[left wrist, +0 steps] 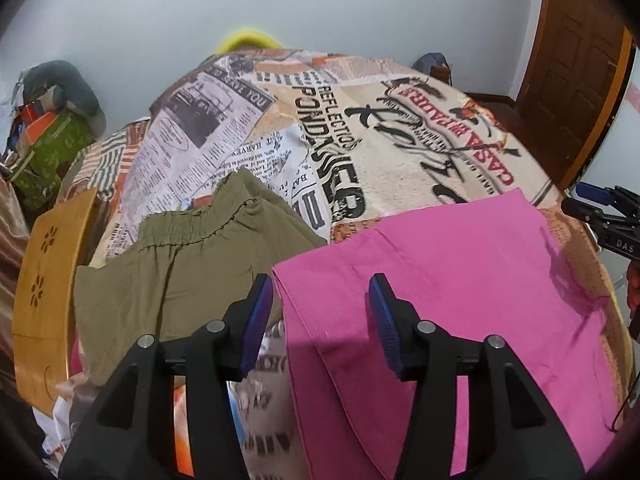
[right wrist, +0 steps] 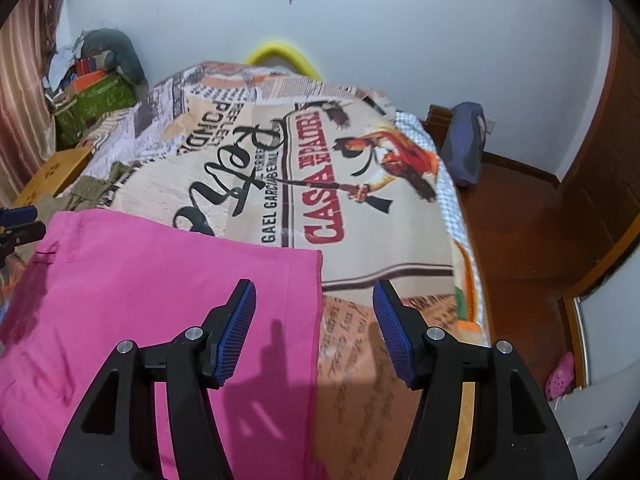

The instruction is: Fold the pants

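Observation:
Pink pants (left wrist: 452,292) lie flat on the bed with the printed blanket (left wrist: 400,152); they also show in the right wrist view (right wrist: 160,288). My left gripper (left wrist: 320,292) is open and empty, hovering over the pink pants' left edge. My right gripper (right wrist: 314,296) is open and empty over their right edge; it also shows at the far right of the left wrist view (left wrist: 600,208). Olive-green pants (left wrist: 192,256) with an elastic waistband lie crumpled to the left of the pink ones.
A wooden tray table (left wrist: 48,292) stands at the bed's left edge. Boxes and a green bag (left wrist: 52,148) are piled in the left corner. A dark bag (right wrist: 466,144) lies on the wooden floor right of the bed, near a door (left wrist: 576,60).

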### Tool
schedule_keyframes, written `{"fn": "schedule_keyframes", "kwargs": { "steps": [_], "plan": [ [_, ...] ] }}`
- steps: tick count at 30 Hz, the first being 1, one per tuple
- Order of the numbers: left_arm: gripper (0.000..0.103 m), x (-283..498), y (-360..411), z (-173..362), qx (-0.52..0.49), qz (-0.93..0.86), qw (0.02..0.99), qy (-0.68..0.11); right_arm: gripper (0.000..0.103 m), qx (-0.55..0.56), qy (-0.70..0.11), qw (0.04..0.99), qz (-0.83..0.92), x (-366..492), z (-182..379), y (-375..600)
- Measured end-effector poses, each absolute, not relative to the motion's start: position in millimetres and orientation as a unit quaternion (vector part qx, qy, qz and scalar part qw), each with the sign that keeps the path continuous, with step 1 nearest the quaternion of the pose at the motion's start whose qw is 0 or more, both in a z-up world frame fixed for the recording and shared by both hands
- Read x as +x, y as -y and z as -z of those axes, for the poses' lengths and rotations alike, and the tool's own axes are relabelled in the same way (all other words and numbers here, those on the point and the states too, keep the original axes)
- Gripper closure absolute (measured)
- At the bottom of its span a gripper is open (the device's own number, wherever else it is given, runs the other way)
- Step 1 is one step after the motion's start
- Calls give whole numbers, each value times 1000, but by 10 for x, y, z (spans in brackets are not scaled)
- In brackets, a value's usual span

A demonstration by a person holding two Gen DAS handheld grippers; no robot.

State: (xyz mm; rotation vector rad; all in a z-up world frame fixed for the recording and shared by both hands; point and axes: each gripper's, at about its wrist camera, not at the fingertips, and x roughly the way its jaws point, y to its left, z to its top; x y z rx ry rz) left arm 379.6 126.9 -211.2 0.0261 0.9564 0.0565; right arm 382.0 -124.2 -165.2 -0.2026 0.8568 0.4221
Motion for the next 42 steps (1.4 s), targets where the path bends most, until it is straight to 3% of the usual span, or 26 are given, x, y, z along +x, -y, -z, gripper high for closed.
{"fn": "schedule_keyframes", "kwargs": {
  "steps": [6,14,16,18,20,21,22,24,42],
  "plan": [
    [43,3987,-1421,2387,1,-27,879,-476,46,-141,-430,869,-199,4081,1955,1074],
    [44,4062,-1658,2511,-79,0,872,-483,46,-121,-444,861,-215,4290,2144,1063],
    [52,4062,-1694,2535,-104,14,869,-484,56,-121,-444,859,-224,4273,2144,1042],
    [60,4054,-1699,2534,-116,20,867,-484,78,-120,-443,855,-241,4266,2147,1006],
    [62,4043,-1671,2521,-110,17,869,-481,90,-130,-441,854,-242,4251,2152,954],
    [68,4032,-1650,2513,-103,12,871,-480,95,-134,-440,855,-240,4256,2156,933],
    [72,4027,-1646,2507,-99,9,872,-480,95,-137,-441,854,-239,4259,2158,915],
    [93,4020,-1643,2490,-87,-4,872,-481,97,-139,-439,856,-234,4253,2154,896],
    [95,3841,-1531,1601,-16,-28,907,-419,98,-102,-382,891,-221,4162,1298,968]
  ]
}}
